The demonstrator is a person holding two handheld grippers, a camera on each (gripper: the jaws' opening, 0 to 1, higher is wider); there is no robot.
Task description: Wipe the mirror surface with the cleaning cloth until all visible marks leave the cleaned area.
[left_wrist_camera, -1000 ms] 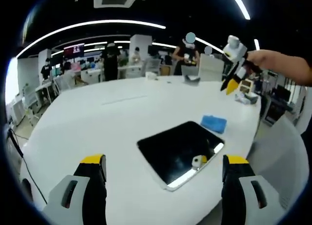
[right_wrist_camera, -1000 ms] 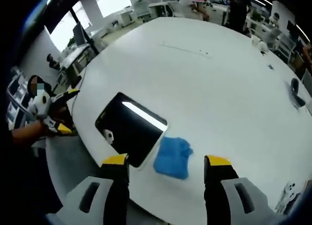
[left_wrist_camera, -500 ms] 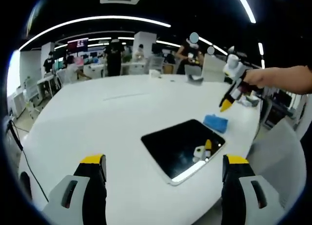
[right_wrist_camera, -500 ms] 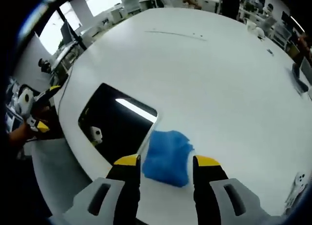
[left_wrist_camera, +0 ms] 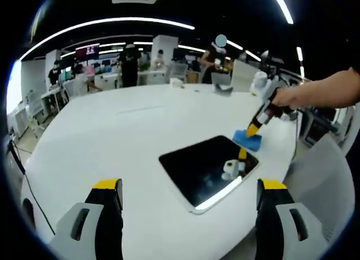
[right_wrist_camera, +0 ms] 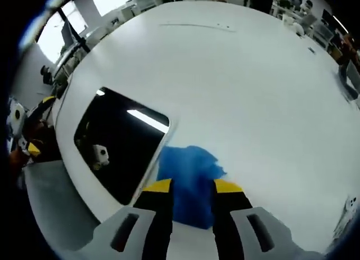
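On the white worktop, wiping hasn't begun: the right hand-held gripper, jaws nearly together, straddles the blue cloth at the mirror's 4 o'clock corner, while the left hand-held gripper is released.

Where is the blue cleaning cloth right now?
The blue cleaning cloth lies on the white table right beside the mirror, just ahead of the right gripper. In the left gripper view it sits past the mirror's far corner.

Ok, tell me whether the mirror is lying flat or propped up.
Flat. The mirror lies face up on the white table, reflecting a ceiling light, with the blue cloth beside its edge under the right tool.
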